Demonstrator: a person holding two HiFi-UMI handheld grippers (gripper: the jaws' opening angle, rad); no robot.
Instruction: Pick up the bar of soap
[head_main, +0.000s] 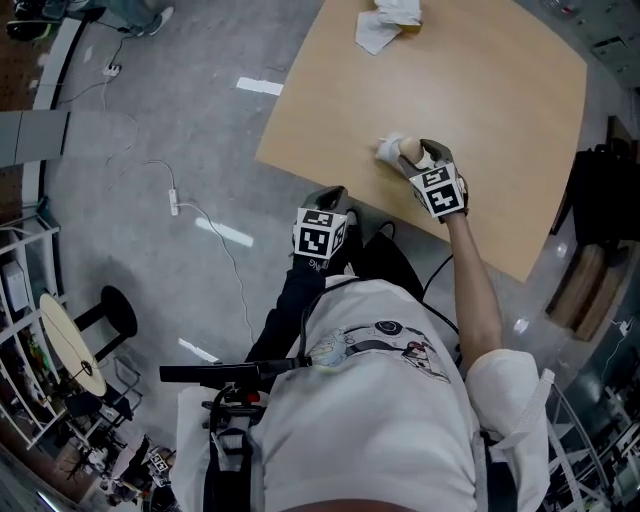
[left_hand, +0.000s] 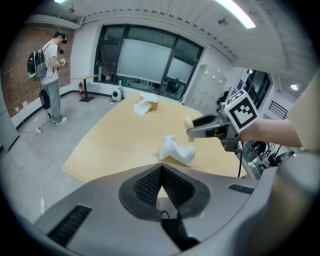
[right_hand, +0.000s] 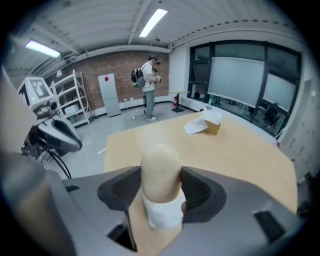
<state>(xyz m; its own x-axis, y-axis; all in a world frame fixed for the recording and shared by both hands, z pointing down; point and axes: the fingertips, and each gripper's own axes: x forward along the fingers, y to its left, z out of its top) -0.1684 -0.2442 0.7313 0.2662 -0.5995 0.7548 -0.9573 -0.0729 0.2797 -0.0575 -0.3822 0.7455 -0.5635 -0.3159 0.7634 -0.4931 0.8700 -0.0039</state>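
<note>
Grey concrete floor (head_main: 170, 130) fills the left of the head view, with a white cable (head_main: 215, 225) trailing across it. A pale wooden surface (head_main: 480, 90) takes up the upper right. In the background a standing person (left_hand: 50, 70) with a backpack is well away from the surface, near a brick wall. At the far end of the surface lie a crumpled white sheet (head_main: 378, 30) and, touching it, a small brown box (right_hand: 214, 127). The left claw (left_hand: 161, 175) hangs off the near edge of the surface, above the floor. Its ribbed pads are pressed together at the tips and nothing sits between them. The right claw (head_main: 418, 158) reaches over the near part of the surface on an outstretched bare forearm. Its two dark pads are closed on the flanks of the bar of soap (right_hand: 160, 167). The soap is a smooth beige oval held on end, its rounded top standing up past the pads. Just under it, on the surface, lies a small white moulded piece (left_hand: 176, 151) with tiny holes. The left gripper view shows a gap between that piece and the soap, so the soap is clear of the surface.
</note>
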